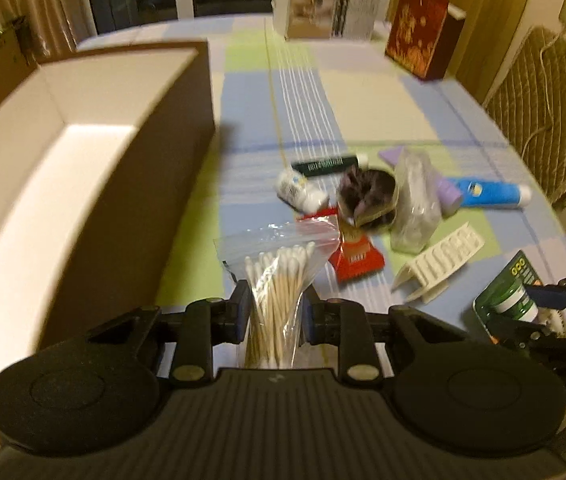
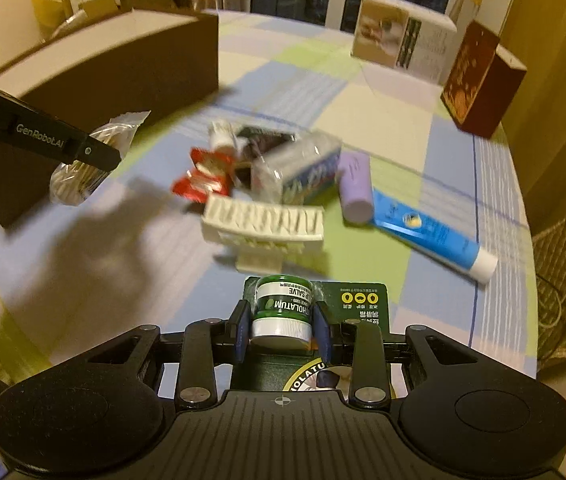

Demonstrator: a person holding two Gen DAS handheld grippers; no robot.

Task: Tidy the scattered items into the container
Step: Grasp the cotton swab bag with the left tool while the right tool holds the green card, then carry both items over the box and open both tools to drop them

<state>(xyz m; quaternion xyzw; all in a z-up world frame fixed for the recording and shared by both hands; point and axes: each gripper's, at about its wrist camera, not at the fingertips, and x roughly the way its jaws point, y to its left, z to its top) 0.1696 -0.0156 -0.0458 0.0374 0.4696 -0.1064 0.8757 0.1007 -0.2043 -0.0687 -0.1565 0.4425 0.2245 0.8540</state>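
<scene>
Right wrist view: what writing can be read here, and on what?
"GenRobot.AI": on the left gripper's black finger.
"THOLATUM" and "SALVE", upside down, start hidden: on the green jar in the right gripper.
"IOLATU": on its card.
Other packaging on the table is too blurred.

pile centre blurred, salve card partly hidden

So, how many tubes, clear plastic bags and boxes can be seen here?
Tubes: 3 (blue tube, purple tube, dark green tube)
Clear plastic bags: 2 (bag of cotton swabs, clear bag in the pile)
Boxes: 3 (open box, white box, red box)
Total: 8
</scene>
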